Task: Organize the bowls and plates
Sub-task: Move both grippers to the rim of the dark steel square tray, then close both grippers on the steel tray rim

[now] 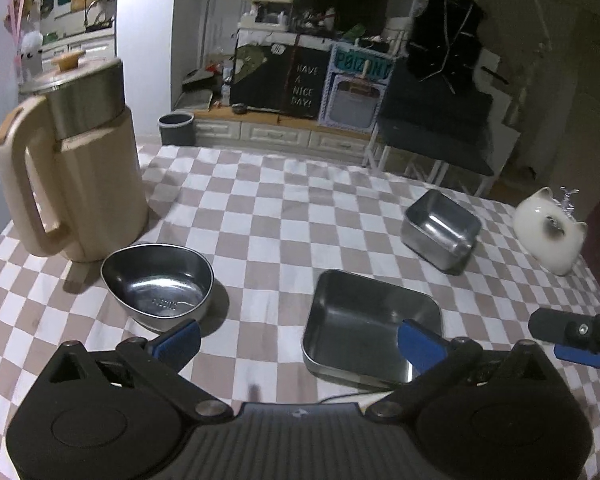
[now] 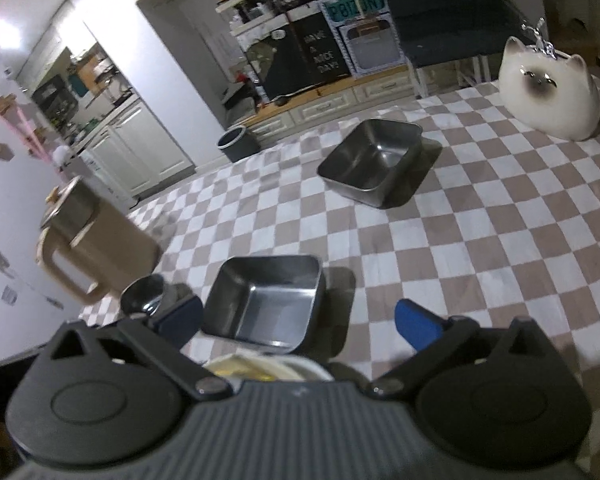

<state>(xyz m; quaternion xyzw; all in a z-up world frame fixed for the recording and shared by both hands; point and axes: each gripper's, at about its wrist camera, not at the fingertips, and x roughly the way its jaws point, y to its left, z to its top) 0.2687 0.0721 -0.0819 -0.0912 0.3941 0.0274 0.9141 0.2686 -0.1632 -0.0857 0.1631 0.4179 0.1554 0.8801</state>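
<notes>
Hovering above the near edge of the table (image 1: 284,208), the left gripper (image 1: 299,340) is holding its blue fingers (image 1: 180,338) wide apart with nothing between them. The right gripper (image 2: 298,322) is also standing open and empty. A round steel bowl (image 1: 158,286) is sitting near the left edge beside a beige kettle (image 1: 80,168). A square steel tray (image 1: 370,324) is lying near the front edge, and a smaller deep tray (image 1: 442,230) is resting toward the far right corner, near a white cat figurine (image 1: 550,232).

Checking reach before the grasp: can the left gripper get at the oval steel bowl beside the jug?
Probably yes. The left gripper is open, and the oval bowl sits just ahead of its left finger, with nothing between them.
</notes>
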